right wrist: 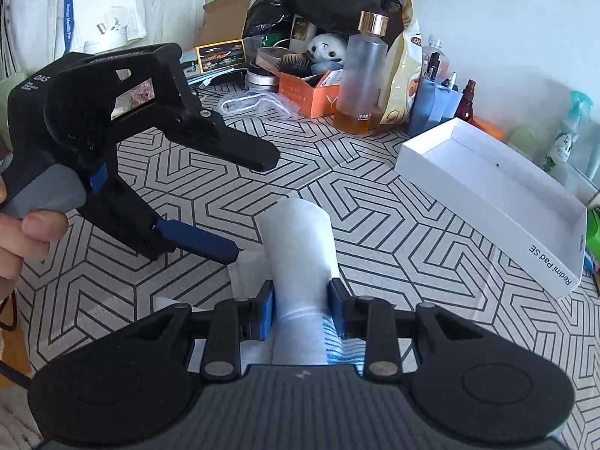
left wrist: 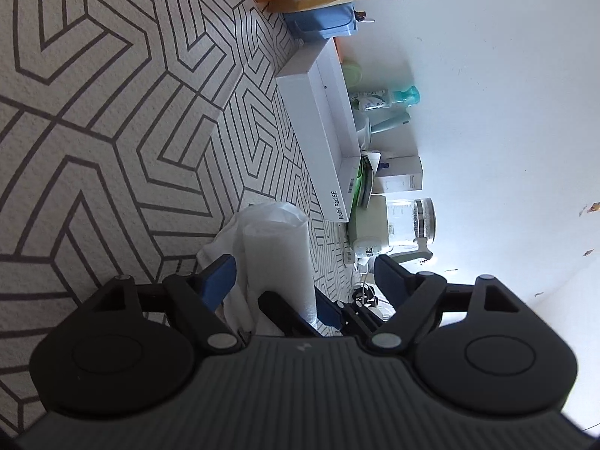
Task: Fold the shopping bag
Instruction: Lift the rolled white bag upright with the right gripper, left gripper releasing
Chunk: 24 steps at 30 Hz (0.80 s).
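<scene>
Now your right gripper pinches the rolled shopping bag while your left gripper waits wide open beside it.

You clamp the near end of the white roll so it cannot spring loose; the roll lies on the patterned tablecloth, just on your side of the white Redmi Pad box. Your left gripper's fingers spread apart and hold nothing, one blue tip close to the roll, likely placed to tuck or steady the loose plastic.

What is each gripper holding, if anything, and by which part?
The right gripper clamps the rolled white shopping bag near its close end. The left gripper is open, holding nothing.
</scene>
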Each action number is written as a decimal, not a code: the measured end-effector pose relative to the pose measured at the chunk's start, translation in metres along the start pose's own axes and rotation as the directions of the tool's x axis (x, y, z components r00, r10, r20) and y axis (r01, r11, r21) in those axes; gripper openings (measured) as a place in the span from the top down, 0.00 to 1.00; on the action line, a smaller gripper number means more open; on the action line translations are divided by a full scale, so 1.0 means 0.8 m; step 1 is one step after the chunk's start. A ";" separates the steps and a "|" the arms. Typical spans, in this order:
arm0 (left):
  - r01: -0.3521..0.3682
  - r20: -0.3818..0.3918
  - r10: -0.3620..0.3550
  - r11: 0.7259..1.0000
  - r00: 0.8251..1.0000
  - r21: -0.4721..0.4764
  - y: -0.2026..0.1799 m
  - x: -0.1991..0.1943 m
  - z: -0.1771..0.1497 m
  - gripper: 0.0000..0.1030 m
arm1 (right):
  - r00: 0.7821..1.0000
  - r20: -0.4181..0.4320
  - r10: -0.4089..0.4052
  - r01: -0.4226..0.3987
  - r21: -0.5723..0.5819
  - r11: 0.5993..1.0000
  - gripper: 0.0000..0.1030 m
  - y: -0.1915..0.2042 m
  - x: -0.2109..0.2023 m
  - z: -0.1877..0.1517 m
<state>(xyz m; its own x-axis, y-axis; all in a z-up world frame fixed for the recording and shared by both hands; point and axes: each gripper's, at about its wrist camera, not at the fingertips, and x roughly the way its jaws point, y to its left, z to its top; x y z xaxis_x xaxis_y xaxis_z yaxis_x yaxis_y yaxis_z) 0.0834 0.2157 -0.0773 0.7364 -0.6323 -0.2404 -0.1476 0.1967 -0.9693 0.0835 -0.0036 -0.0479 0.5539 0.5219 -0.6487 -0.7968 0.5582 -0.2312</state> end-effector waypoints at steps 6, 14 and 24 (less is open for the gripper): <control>0.118 0.004 -0.119 0.987 0.993 -0.109 0.018 0.018 0.003 0.26 | 1.000 -0.010 0.005 -0.005 -0.009 1.000 0.69 0.000 -0.001 -0.006; 0.247 0.034 -0.246 0.942 0.969 -0.228 0.049 0.022 -0.001 0.40 | 0.999 -0.042 -0.025 0.023 -0.059 0.998 0.67 0.007 0.000 -0.008; 0.181 0.123 -0.172 0.982 0.977 -0.062 0.022 -0.039 -0.007 0.51 | 0.963 -0.009 -0.269 0.247 -0.365 0.898 0.67 0.089 0.019 -0.015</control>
<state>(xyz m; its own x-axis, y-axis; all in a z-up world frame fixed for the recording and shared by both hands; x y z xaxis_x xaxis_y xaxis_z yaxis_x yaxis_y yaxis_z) 0.0543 0.2347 -0.0875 0.8262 -0.5599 -0.0618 -0.0527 0.0325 -0.9981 0.0322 0.0365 -0.0831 0.7454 0.3465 -0.5694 -0.6666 0.3949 -0.6323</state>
